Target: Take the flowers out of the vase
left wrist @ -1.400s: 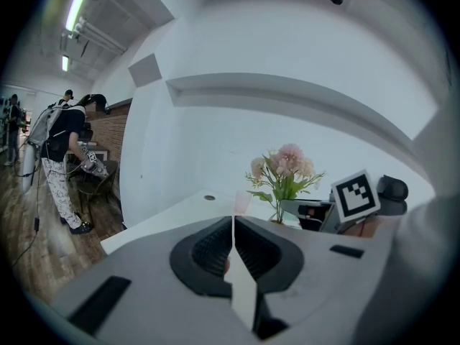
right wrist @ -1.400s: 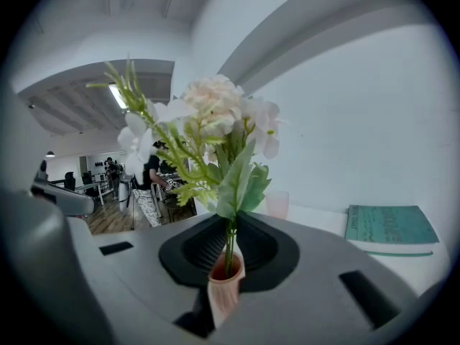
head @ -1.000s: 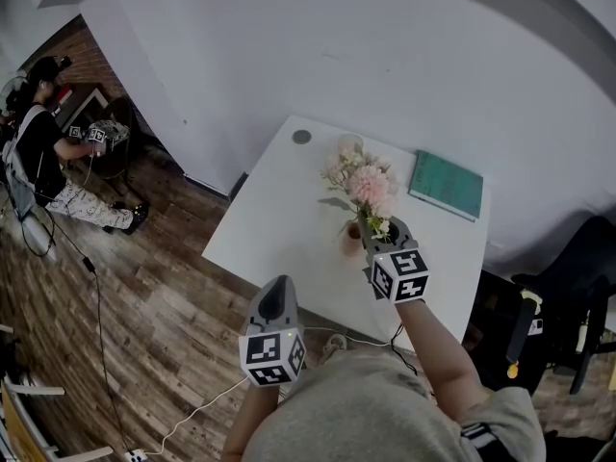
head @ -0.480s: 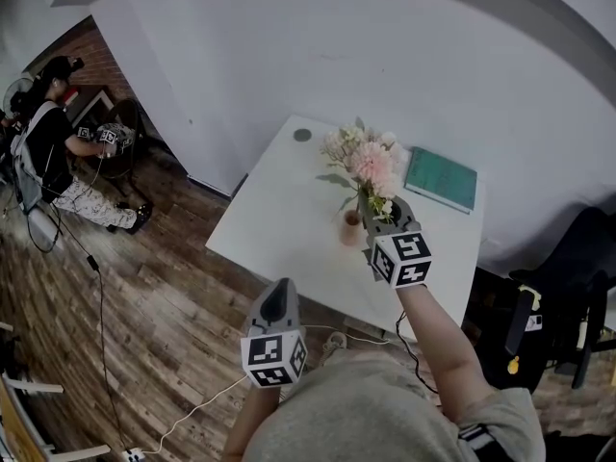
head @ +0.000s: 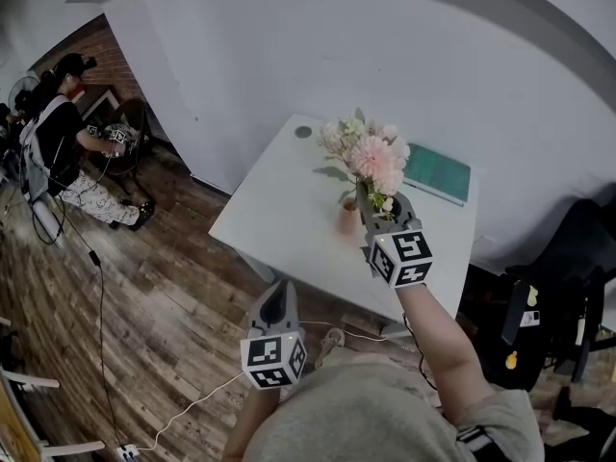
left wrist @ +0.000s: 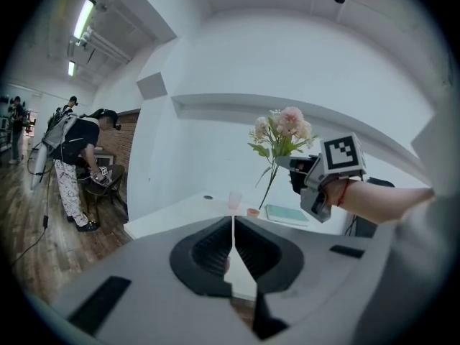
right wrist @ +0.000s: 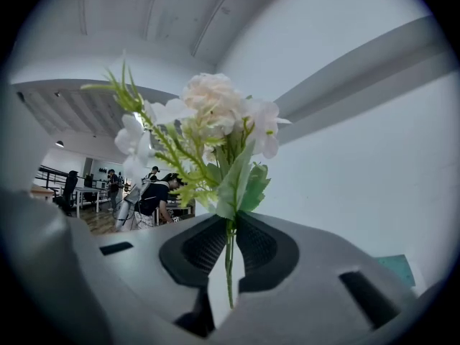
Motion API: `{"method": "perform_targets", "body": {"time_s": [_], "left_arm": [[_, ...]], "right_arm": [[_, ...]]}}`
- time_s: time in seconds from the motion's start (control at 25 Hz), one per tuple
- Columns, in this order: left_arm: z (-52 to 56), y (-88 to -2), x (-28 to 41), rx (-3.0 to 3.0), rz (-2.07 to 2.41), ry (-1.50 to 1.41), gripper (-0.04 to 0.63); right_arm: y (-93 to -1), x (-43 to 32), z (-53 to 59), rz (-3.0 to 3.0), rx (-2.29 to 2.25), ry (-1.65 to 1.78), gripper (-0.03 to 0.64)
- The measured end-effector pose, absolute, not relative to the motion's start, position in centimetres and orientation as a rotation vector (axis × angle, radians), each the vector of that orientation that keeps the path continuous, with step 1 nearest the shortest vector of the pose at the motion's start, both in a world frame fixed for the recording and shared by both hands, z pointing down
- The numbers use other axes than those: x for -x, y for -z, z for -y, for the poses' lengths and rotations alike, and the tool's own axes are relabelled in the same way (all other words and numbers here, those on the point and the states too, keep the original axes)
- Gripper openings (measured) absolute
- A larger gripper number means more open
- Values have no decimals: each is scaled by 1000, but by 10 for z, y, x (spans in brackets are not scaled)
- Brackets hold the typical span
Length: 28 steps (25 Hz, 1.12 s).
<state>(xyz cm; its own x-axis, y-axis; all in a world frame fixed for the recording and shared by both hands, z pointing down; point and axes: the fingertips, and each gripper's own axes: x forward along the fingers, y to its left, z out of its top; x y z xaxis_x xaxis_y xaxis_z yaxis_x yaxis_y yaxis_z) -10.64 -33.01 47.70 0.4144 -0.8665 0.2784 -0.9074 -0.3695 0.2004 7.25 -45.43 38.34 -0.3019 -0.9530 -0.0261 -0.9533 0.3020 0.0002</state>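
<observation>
R: my right claw clamped on pink-and-white flower bunch by its thin green stems | handling: light, floppy, blooms crush easily, so hold stems low | L: left claw closed, empty

The right tongs have risen higher above the table, carrying the flowers up with them. The blooms now stand further above the small vase, their stems drawn upward. I can't tell whether the tips have cleared its mouth.
</observation>
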Motion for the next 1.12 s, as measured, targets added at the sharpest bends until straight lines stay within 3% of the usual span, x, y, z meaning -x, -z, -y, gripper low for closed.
{"method": "perform_targets", "body": {"time_s": [1.12], "left_arm": [[166, -497, 112, -2364, 1514, -170, 12]], "right_arm": [[-410, -34, 232, -2572, 1750, 23, 40]]}}
